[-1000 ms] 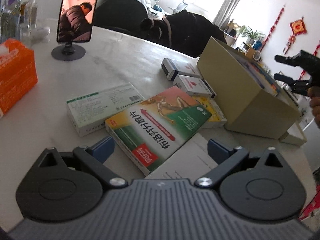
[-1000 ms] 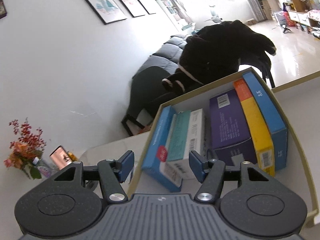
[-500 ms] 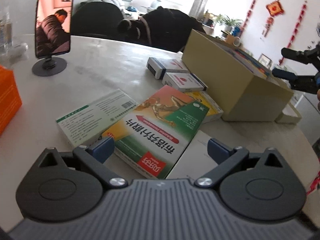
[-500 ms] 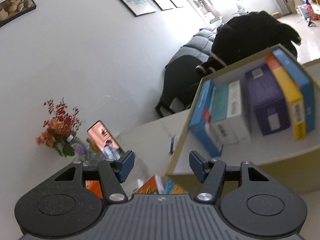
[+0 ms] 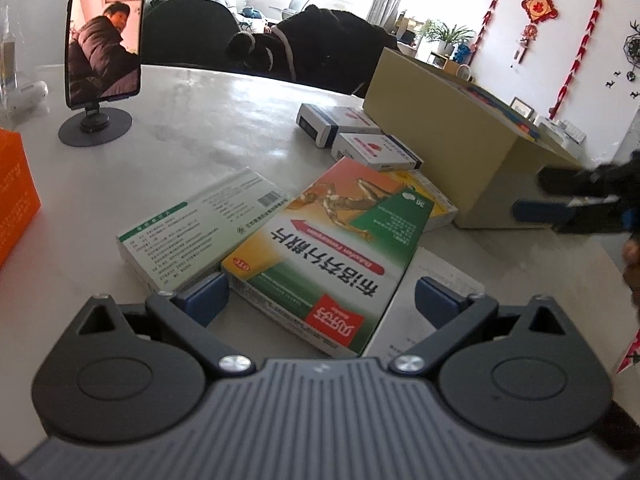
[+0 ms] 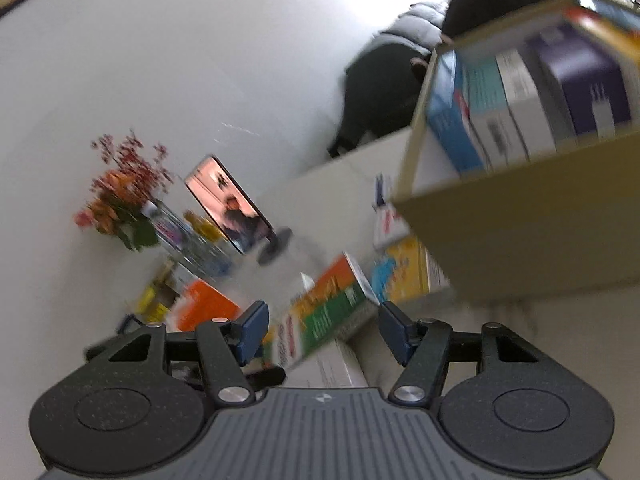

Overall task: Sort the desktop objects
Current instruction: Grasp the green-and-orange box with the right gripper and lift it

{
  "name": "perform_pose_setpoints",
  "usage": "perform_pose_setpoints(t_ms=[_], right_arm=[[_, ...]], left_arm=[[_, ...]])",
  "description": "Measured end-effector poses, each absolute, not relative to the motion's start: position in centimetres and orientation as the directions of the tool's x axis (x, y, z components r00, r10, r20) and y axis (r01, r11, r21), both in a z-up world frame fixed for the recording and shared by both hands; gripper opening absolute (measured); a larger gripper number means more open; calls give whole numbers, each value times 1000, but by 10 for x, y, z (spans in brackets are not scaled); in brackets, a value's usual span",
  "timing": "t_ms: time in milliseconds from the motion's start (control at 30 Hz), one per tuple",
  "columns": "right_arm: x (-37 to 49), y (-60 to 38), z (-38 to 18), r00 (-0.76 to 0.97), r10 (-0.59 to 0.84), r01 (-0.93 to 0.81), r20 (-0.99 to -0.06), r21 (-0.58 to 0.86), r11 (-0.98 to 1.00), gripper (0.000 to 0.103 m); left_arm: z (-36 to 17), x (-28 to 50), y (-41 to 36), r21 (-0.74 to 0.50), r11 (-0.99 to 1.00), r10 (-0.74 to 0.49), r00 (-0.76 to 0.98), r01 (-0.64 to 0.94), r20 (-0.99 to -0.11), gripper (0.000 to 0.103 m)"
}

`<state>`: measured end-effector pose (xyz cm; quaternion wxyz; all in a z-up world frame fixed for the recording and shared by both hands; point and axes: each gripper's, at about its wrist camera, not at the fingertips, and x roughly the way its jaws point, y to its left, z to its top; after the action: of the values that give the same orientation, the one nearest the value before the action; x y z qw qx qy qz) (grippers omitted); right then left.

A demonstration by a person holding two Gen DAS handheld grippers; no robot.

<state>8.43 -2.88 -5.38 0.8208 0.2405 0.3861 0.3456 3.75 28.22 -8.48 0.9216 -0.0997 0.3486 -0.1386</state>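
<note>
A large red, green and orange medicine box (image 5: 332, 248) lies on the pale table (image 5: 200, 100), on top of a white-green box (image 5: 200, 232), a yellow box (image 5: 438, 204) and a paper sheet (image 5: 432, 296). My left gripper (image 5: 322, 298) is open, with its blue pads on either side of the big box's near end and not pressing it. My right gripper (image 6: 324, 330) is open and empty, low beside the tan cardboard box (image 6: 520, 232), pointing at the same medicine box (image 6: 328, 312). The left wrist view shows the right gripper (image 5: 536, 196) at the right edge.
The tan cardboard box (image 5: 440, 148) holds several upright medicine boxes (image 6: 500, 108). Two small white boxes (image 5: 336, 120) (image 5: 376, 148) lie beside it. A phone on a stand (image 5: 104, 40), an orange tissue box (image 5: 16, 196) and flowers (image 6: 120, 200) stand at the left. A dark-jacketed person (image 5: 320, 48) bends behind the table.
My right gripper has come down and leftward from over the cardboard box to the loose boxes on the table. My left gripper has rolled a little but stayed around the big box.
</note>
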Motion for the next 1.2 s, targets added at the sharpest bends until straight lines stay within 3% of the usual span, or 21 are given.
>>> perform_pose_setpoints(t_ms=[433, 800, 1000, 1133, 1200], right_arm=[[103, -1, -99, 444, 730, -272, -520, 698, 663, 65], [113, 11, -111, 430, 747, -254, -507, 725, 640, 65], [117, 15, -114, 422, 759, -247, -495, 743, 622, 58], [118, 16, -116, 410, 774, -247, -482, 759, 603, 44], [118, 17, -115, 413, 772, -246, -483, 757, 605, 42]], left_arm=[[-88, 39, 287, -300, 931, -353, 714, 206, -604, 101], [-88, 40, 287, -301, 931, -355, 712, 208, -606, 101], [-88, 39, 285, -303, 930, -357, 710, 209, -607, 101], [-88, 39, 284, -303, 930, -358, 710, 209, -607, 101], [-88, 39, 283, -302, 930, -357, 710, 210, -607, 101]])
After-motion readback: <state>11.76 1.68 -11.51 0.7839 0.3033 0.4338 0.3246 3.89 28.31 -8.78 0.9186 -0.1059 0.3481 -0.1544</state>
